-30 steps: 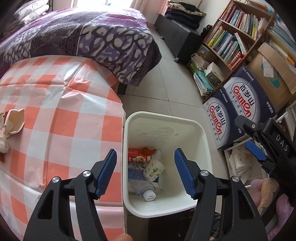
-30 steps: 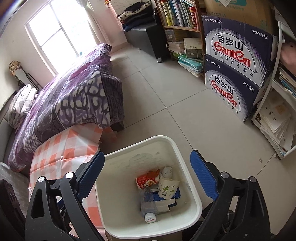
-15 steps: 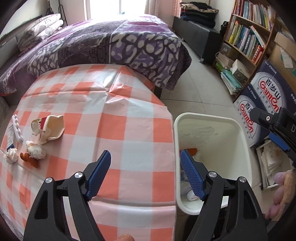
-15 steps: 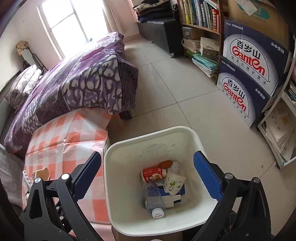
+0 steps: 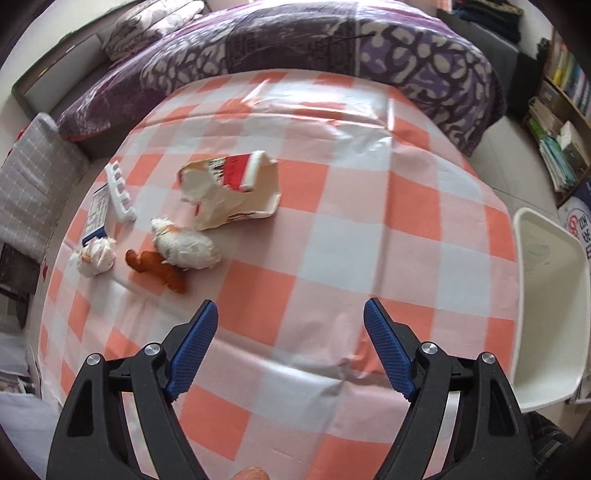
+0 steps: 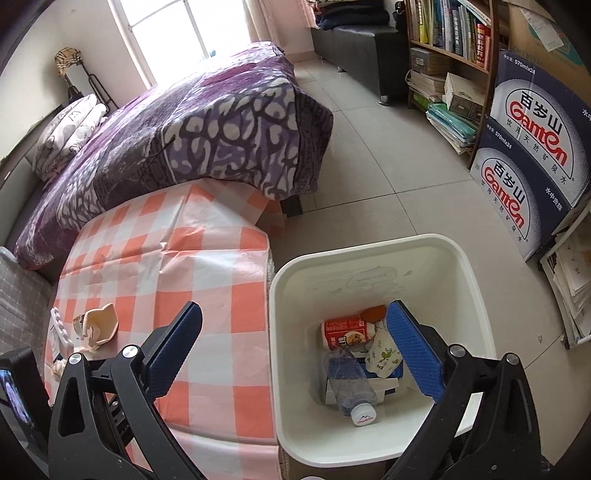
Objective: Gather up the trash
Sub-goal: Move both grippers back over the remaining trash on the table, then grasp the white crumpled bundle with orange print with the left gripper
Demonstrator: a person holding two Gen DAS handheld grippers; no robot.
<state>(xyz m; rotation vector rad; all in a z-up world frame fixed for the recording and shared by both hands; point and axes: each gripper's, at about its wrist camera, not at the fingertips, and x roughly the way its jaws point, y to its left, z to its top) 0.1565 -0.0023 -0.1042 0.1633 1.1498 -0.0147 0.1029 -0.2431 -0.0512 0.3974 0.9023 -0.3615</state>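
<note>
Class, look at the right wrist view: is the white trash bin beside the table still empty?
No. The white trash bin already holds a plastic bottle, a red-labelled can and other litter.

A purple patterned bed (image 6: 192, 136) stood under a bright window (image 6: 177, 33); a bookshelf (image 6: 454, 48) lined the tiled floor (image 6: 388, 177).

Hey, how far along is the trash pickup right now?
Partly done. The bin already holds a bottle, a can and a paper cup. Nothing is in hand: the left gripper and right gripper are both open and empty. Left on the table: a torn carton, two tissue wads, an orange scrap and a white tray.
</note>
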